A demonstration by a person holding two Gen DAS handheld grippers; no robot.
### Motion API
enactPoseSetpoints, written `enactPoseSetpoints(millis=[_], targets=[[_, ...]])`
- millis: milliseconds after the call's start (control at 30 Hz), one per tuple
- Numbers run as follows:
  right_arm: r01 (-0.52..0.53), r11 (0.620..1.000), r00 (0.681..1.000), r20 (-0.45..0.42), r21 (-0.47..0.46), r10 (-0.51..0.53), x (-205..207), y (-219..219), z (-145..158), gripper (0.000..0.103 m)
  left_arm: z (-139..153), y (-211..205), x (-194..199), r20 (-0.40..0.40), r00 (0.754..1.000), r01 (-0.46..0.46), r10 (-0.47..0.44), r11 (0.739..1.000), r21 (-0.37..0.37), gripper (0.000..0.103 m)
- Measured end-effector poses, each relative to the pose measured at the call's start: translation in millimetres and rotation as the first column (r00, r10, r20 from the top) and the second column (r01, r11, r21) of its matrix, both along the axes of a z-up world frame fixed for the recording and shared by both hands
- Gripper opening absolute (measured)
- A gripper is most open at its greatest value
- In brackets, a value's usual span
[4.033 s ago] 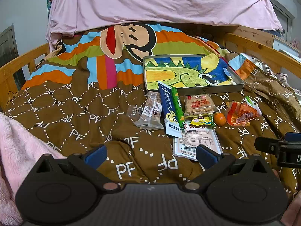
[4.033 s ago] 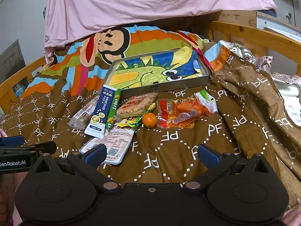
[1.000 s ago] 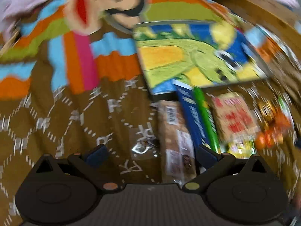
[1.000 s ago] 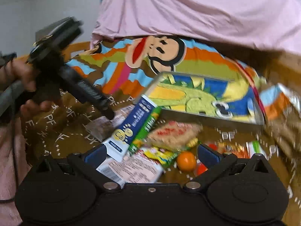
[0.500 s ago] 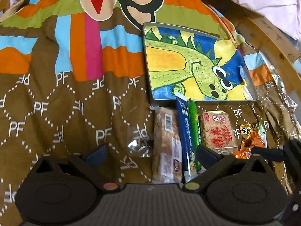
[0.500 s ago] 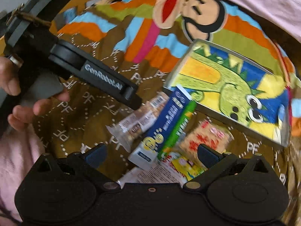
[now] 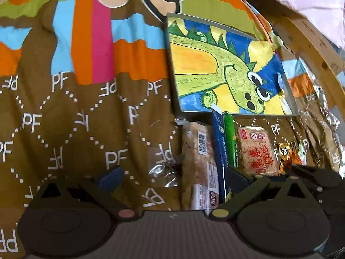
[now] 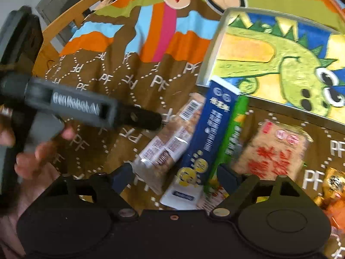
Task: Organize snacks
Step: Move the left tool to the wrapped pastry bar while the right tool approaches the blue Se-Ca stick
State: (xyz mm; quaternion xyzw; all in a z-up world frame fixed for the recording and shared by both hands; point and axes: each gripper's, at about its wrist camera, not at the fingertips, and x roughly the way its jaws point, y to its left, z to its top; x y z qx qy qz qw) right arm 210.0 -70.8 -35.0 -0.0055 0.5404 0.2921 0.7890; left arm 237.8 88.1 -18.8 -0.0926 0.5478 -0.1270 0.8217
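The right gripper (image 8: pixel 173 178) hung low over a row of packets on a brown quilt (image 7: pixel 71 129), its jaws closing around the near ends of a clear-wrapped biscuit pack (image 8: pixel 170 142) and a blue box (image 8: pixel 210 133), the pads not yet pressing on either. The left gripper (image 7: pixel 172 178), held in a person's hand (image 8: pixel 41 151), hovered with its jaws wide apart above the same biscuit pack (image 7: pixel 199 161), holding nothing.

The blue box, long and flat-sided, looked stiff and light; its long edges offered the surest hold. The biscuit pack's glossy film would likely be slippery and its contents brittle, so a gentle pinch across the middle seemed wiser than a hard squeeze. Just beside the box lay a slim green stick pack (image 8: pixel 235 129), then a flat red-printed cake packet (image 8: pixel 271 149), soft-wrapped and probably crumbly. A crinkled orange wrapper (image 7: pixel 289 157) sat at the right end of the row.

Beyond the snacks stood a shallow metal tray (image 7: pixel 172 64), its floor covered by a crayon drawing of a green dinosaur, empty of snacks. The box's far end touched or overlapped the tray's near rim. Farther off ran a wooden bed rail (image 7: pixel 312 47).
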Motion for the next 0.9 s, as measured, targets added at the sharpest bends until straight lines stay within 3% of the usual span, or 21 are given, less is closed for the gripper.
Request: enactPoseSetpoints(millis=[133,300,433,600,767,900], targets=[[-0.027,0.999,0.999,-0.029,0.044,0.029,6,0,-11,0.080,-2,-6,-2,-0.015,1.000,0.021,-0.021,1.000,0.016,0.102],[-0.002,0.998,1.000,-0.005,0.067,0.003,13,-11,-26,0.074,-5,-3,-5,-0.030,1.000,-0.008,0.009,0.999,0.042,0.102],[0.057,0.992,0.998,-0.009,0.117,-0.056,17,-32,-31,0.052,-6,-9,-6,-0.036,0.999,0.015,-0.013,0.999,0.044,0.102],[0.064,0.993,0.997,0.027,0.099,-0.067,15,-42,-32,0.035,-10,-12,-9,-0.059,0.998,0.027,-0.025,0.999,0.031,0.102],[0.059,0.993,0.996,0.056,0.100,-0.065,12,-44,-35,0.035,-8,-14,-9,-0.059,0.998,0.022,-0.020,0.999,0.029,0.102],[0.046,0.994,0.997,0.055,0.101,-0.052,8,-37,-37,0.046,-10,-18,-4,-0.064,0.998,0.020,-0.018,0.999,0.028,0.102]])
